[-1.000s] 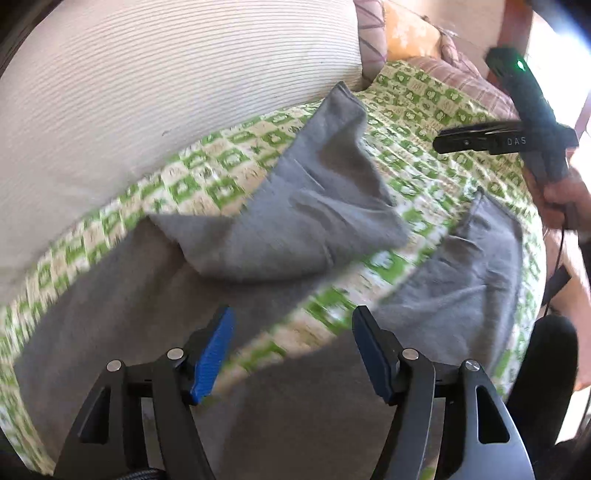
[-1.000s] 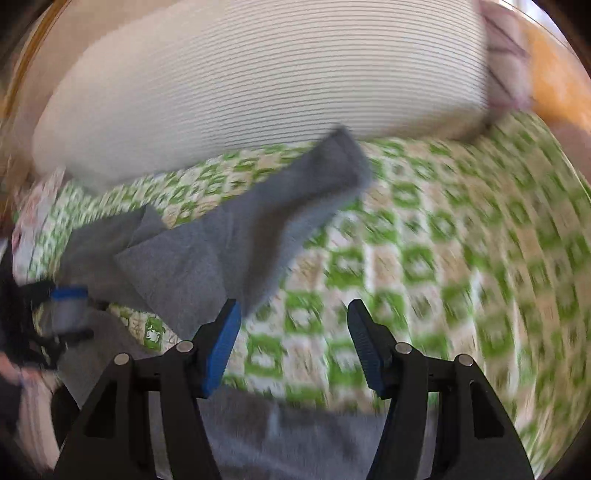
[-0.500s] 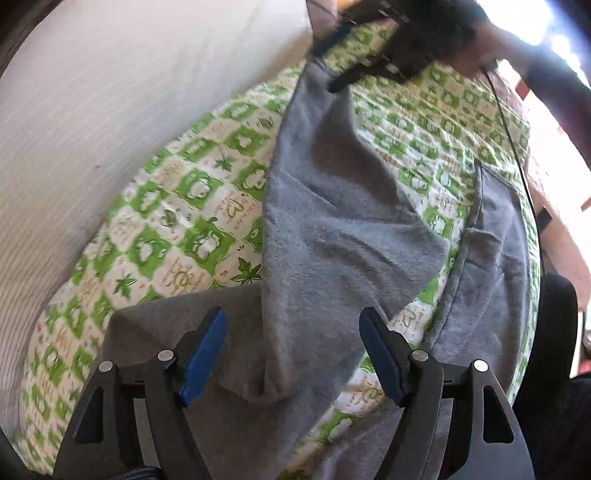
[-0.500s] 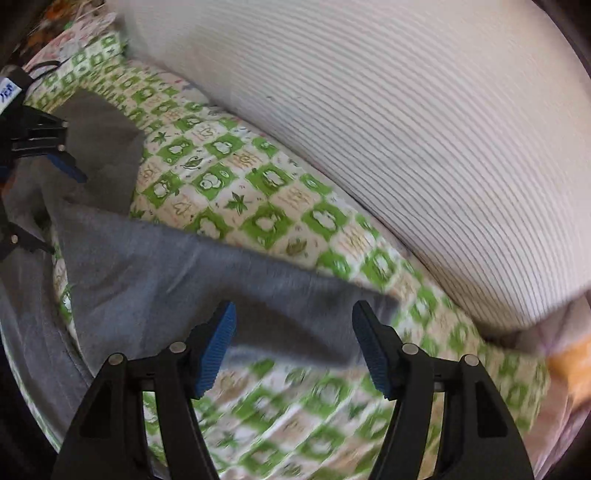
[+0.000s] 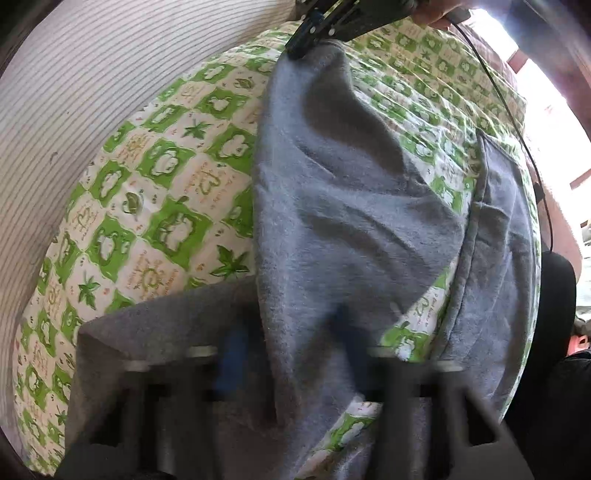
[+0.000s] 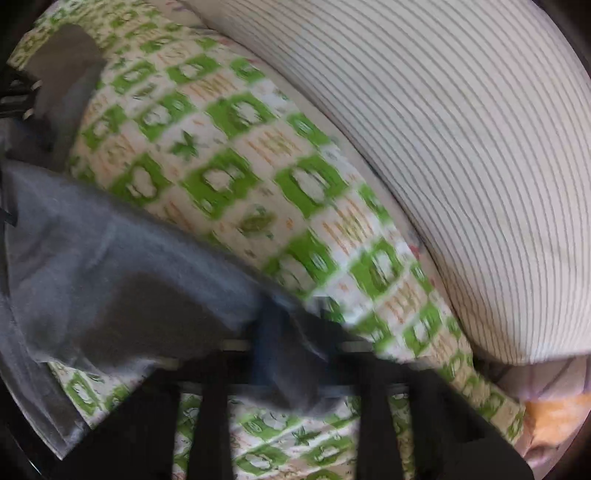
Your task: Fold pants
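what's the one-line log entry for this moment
task: fold pants | left gripper: fingers just closed on pants leg fold | right gripper: fingers just closed on leg end | surface: green patterned bedspread | stage: leg gripped, fold not done

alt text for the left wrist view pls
Grey pants lie on a green checked bedspread, one leg stretched away to the right gripper, which pinches its far end. The blurred left gripper has just been closing on the near end, beside a striped pillow.
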{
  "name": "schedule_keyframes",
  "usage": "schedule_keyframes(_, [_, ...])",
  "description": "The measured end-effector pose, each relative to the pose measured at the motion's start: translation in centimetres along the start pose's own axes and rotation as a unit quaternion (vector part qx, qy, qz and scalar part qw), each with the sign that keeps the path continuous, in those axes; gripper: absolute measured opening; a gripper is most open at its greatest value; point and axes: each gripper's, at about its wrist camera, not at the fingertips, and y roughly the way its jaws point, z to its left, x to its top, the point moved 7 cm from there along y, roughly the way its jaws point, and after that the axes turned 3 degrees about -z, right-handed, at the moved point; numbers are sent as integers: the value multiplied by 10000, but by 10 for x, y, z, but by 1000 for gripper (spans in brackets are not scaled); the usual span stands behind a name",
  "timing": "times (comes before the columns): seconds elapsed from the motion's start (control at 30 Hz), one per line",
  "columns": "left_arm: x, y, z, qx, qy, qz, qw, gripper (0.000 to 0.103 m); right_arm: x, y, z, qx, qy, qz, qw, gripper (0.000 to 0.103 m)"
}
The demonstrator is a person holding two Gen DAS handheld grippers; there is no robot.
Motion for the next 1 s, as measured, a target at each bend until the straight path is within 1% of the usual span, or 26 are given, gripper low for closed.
schedule_keyframes(0.03, [0, 0, -4, -1, 15, -14, 10000, 13, -6, -4, -1, 27, 105, -85, 9999, 5])
schedule_keyframes(0.1, [1, -3, -14, 154, 168, -125, 9997, 9, -18, -12, -1, 62, 239, -252, 9994, 5])
schedule_keyframes(0.13, [2, -7, -21, 164, 237, -199, 9994, 8, -24, -19, 0, 63, 292, -364, 9989, 4])
schedule_keyframes(0.2, [3, -14, -33, 148, 291, -325, 9989, 8, -36, -31, 0, 79, 437, -547, 9975, 4])
schedule_keyframes(0.33, [2, -31, -59, 259, 396, -553, 9973, 8, -62, -61, 9, 59, 621, -925, 9938, 4])
schedule_keyframes(0.37, [2, -34, -64, 301, 404, -592, 9970, 7, -62, -66, 12, 36, 664, -989, 9929, 4])
schedule_keyframes(0.43, [0, -41, -74, 382, 396, -666, 9963, 7, -87, -83, 15, -24, 791, -1150, 9902, 4])
schedule_keyframes(0.47, [0, -44, -79, 470, 382, -706, 9957, 7, -91, -86, 14, -47, 860, -1204, 9890, 4])
schedule_keyframes(0.5, [-1, -49, -85, 569, 356, -752, 9949, 7, -98, -91, 17, -61, 928, -1275, 9875, 4])
schedule_keyframes(0.57, [-3, -54, -98, 603, 266, -844, 9943, 7, -113, -102, 28, -63, 1074, -1382, 9845, 4])
schedule_keyframes(0.6, [-4, -57, -103, 617, 230, -896, 9938, 7, -126, -107, 35, -51, 1165, -1427, 9829, 4])
schedule_keyframes(0.77, [-17, -65, -137, 604, -42, -1095, 9921, 6, -175, -117, 68, -13, 1553, -1555, 9756, 4])
schedule_keyframes(0.9, [-28, -62, -159, 505, -346, -1166, 9913, 6, -212, -118, 93, 22, 1872, -1625, 9688, 4])
schedule_keyframes(1.0, [-36, -59, -174, 506, -520, -1235, 9897, 6, -236, -119, 110, -24, 2098, -1673, 9633, 4])
